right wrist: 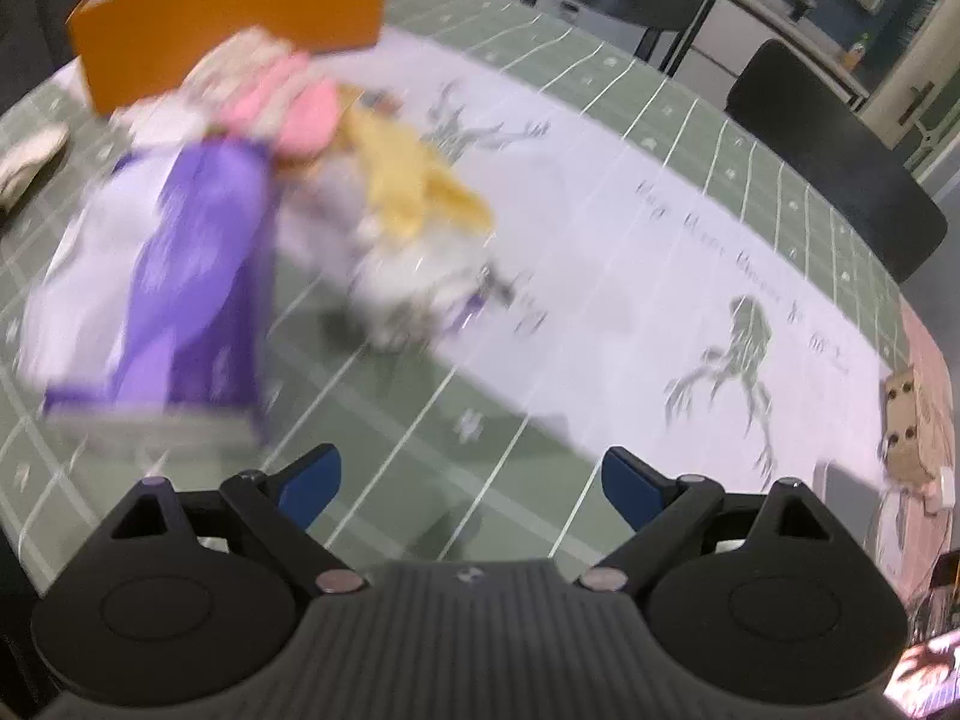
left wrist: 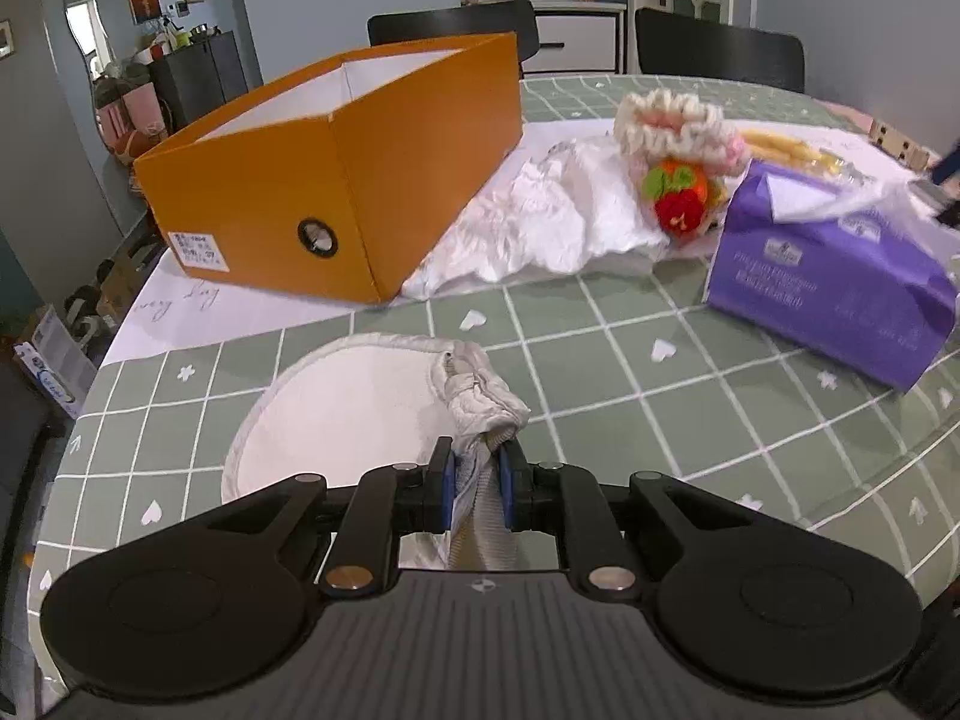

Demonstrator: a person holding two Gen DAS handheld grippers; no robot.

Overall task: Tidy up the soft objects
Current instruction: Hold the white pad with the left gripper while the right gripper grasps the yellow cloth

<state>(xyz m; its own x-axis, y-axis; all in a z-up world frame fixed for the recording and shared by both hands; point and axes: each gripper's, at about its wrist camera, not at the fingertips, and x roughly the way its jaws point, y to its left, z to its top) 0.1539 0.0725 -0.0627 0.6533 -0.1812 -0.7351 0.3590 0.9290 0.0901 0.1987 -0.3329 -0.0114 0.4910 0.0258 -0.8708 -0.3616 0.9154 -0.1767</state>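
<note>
Orange box (left wrist: 336, 180) fills the upper left of the left wrist view, open top facing up, its long side running away toward the upper right. It sits up and left of the left hand-held gripper (left wrist: 474, 474), and bare counter (left wrist: 600, 360) lies between them, so that path looks free. The left one is clearly the nearer hand to it.

Purple tissue pack (left wrist: 828, 288) lies at right, long axis slanting down to the right. White crumpled cloth (left wrist: 540, 222) sprawls mid-frame against the box's corner, with a knitted bundle (left wrist: 678, 162) beside it.

Low centre, the pale cloth pouch (left wrist: 336, 408) lies flat, its gathered end pinched between the left gripper's blue pads.

Over in the blurred right wrist view, the right hand-held gripper (right wrist: 474, 480) is spread wide and empty, with the pile to its upper left.
</note>
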